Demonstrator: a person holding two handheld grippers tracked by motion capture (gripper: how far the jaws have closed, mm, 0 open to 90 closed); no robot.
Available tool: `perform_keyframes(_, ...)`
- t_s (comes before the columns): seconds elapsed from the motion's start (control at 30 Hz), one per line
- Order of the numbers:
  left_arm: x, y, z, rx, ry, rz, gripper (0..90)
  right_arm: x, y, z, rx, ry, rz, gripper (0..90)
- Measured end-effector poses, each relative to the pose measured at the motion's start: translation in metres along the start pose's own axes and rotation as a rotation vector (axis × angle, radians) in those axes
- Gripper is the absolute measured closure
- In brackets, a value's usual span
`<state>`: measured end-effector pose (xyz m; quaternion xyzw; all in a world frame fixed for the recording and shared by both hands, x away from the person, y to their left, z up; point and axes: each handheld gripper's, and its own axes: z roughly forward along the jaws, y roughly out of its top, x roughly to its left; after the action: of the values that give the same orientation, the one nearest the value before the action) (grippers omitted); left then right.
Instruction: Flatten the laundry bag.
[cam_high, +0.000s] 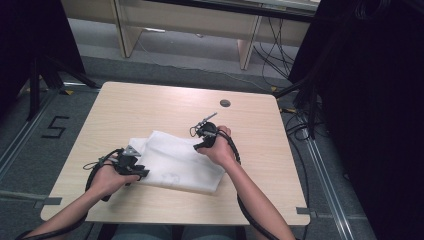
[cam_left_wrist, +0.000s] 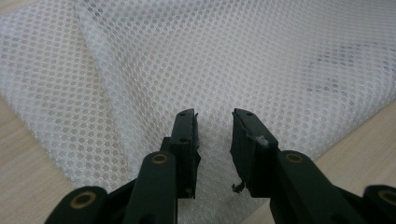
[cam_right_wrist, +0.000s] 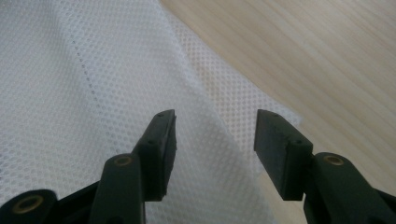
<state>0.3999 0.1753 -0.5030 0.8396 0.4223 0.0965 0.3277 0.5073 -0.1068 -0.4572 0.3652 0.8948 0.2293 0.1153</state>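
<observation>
1. Left gripper (cam_left_wrist: 213, 135): jaws a narrow gap apart, holding nothing, poised over the mesh cloth's (cam_high: 175, 162) left edge.
2. Right gripper (cam_right_wrist: 212, 140): jaws wide apart, empty, over the cloth's far right corner.
3. Mesh cloth: white, folded, lying mid-table (cam_high: 150, 100) toward the near edge.
4. Handling note: likely a fold; pinch every layer at each spot, then lift both evenly.

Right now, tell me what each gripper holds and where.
Nothing: both the left gripper and right gripper stand open over the white mesh cloth.
</observation>
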Motion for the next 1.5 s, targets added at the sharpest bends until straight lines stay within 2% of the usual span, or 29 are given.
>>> perform_keyframes(0.07, -0.001, 0.000, 0.001, -0.009, -0.001, -0.011, 69.5, 0.001, 0.002, 0.004, 0.017, 0.013, 0.014, 48.1)
perform_keyframes(0.13, -0.001, 0.000, 0.001, -0.010, -0.002, -0.011, 69.5, -0.001, 0.004, 0.008, 0.011, 0.015, -0.015, 47.5)
perform_keyframes(0.33, 0.000, 0.000, 0.001, -0.007, -0.001, -0.006, 69.5, -0.002, -0.001, 0.020, 0.050, 0.022, 0.001, 50.3)
perform_keyframes(0.4, 0.000, 0.000, 0.001, -0.010, -0.003, -0.010, 69.5, -0.002, -0.004, 0.024, 0.060, 0.033, 0.006, 55.4)
perform_keyframes(0.47, 0.000, 0.000, 0.001, -0.004, -0.003, -0.003, 69.5, -0.002, -0.006, 0.026, 0.063, 0.030, -0.014, 62.4)
perform_keyframes(0.57, 0.000, 0.000, 0.001, -0.006, -0.002, -0.002, 69.3, 0.002, -0.006, 0.026, 0.069, 0.050, -0.008, 75.7)
perform_keyframes(0.67, 0.000, 0.000, 0.001, -0.007, -0.001, 0.001, 69.1, 0.007, -0.005, 0.022, 0.096, 0.049, -0.050, 87.2)
perform_keyframes(0.7, 0.000, 0.000, 0.001, -0.007, -0.001, 0.001, 69.1, 0.007, -0.004, 0.021, 0.100, 0.049, -0.068, 88.7)
perform_keyframes(0.8, 0.001, 0.000, 0.000, -0.006, -0.012, -0.001, 69.0, 0.008, -0.003, 0.013, 0.086, 0.053, -0.061, 89.2)
perform_keyframes(0.83, 0.000, 0.000, 0.000, -0.023, -0.005, -0.016, 68.9, 0.007, -0.002, 0.010, 0.078, 0.057, -0.067, 89.2)
perform_keyframes(0.87, 0.000, 0.001, -0.002, -0.051, 0.008, -0.007, 68.9, 0.006, -0.001, 0.008, 0.073, 0.055, -0.065, 89.2)
perform_keyframes(0.93, -0.004, 0.006, -0.011, -0.114, 0.019, 0.035, 69.6, 0.006, 0.000, 0.004, 0.059, 0.059, -0.050, 89.2)
perform_keyframes(0.97, -0.009, 0.009, -0.016, -0.151, 0.018, 0.038, 70.0, 0.006, 0.000, 0.003, 0.055, 0.063, -0.039, 89.3)
perform_keyframes(1.03, -0.019, 0.013, -0.022, -0.185, -0.014, 0.057, 72.4, 0.005, 0.000, 0.001, 0.035, 0.068, -0.033, 89.2)
perform_keyframes(1.07, -0.025, 0.014, -0.022, -0.176, -0.039, 0.072, 73.8, 0.007, 0.000, 0.001, 0.036, 0.065, -0.014, 89.2)
perform_keyframes(1.1, -0.030, 0.015, -0.021, -0.153, -0.068, 0.095, 76.0, 0.006, 0.000, 0.000, 0.030, 0.065, -0.024, 89.2)
perform_keyframes(1.13, -0.035, 0.015, -0.017, -0.129, -0.095, 0.100, 78.3, 0.007, 0.000, -0.001, 0.030, 0.075, -0.015, 89.3)
perform_keyframes(1.2, -0.044, 0.015, -0.007, -0.078, -0.126, 0.135, 81.5, 0.007, 0.001, -0.003, 0.022, 0.074, -0.015, 89.2)
perform_keyframes(1.3, -0.050, 0.015, 0.004, -0.013, -0.140, 0.180, 83.2, 0.010, 0.001, -0.008, 0.016, 0.085, -0.015, 89.3)
perform_keyframes(1.37, -0.050, 0.016, 0.009, -0.004, -0.143, 0.163, 83.5, 0.012, 0.002, -0.011, 0.009, 0.083, -0.017, 89.3)
perform_keyframes(1.5, -0.049, 0.019, 0.017, 0.019, -0.133, 0.175, 83.6, 0.016, 0.005, -0.020, -0.014, 0.086, -0.029, 89.3)
